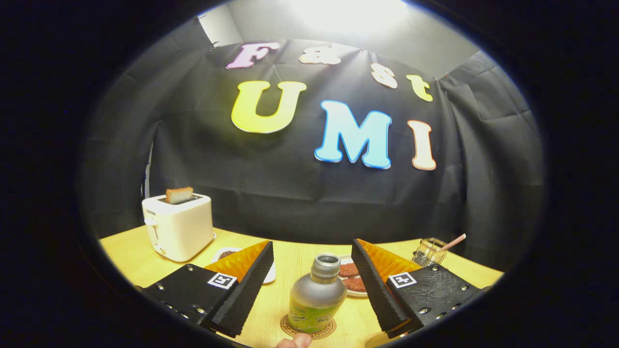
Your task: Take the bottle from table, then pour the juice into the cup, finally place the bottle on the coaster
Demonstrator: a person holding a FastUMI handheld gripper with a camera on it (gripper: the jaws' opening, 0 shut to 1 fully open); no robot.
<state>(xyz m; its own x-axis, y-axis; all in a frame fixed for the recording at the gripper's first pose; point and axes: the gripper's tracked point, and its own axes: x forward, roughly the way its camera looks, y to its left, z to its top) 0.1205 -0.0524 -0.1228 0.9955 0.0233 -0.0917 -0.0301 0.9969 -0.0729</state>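
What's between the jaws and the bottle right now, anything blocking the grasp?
Nothing visible. The bottle stands upright on the coaster, in the gap between the open gripper jaws, touching neither. The plates and toaster sit farther back.

Claw (312,280) spread wide, both fingers clear of the capless grey bottle with a green label (316,295) standing upright between them on a round brown coaster (308,329). Beyond, on the yellow wooden bench (130,261), a white toaster (177,225) (bread slice poking up).
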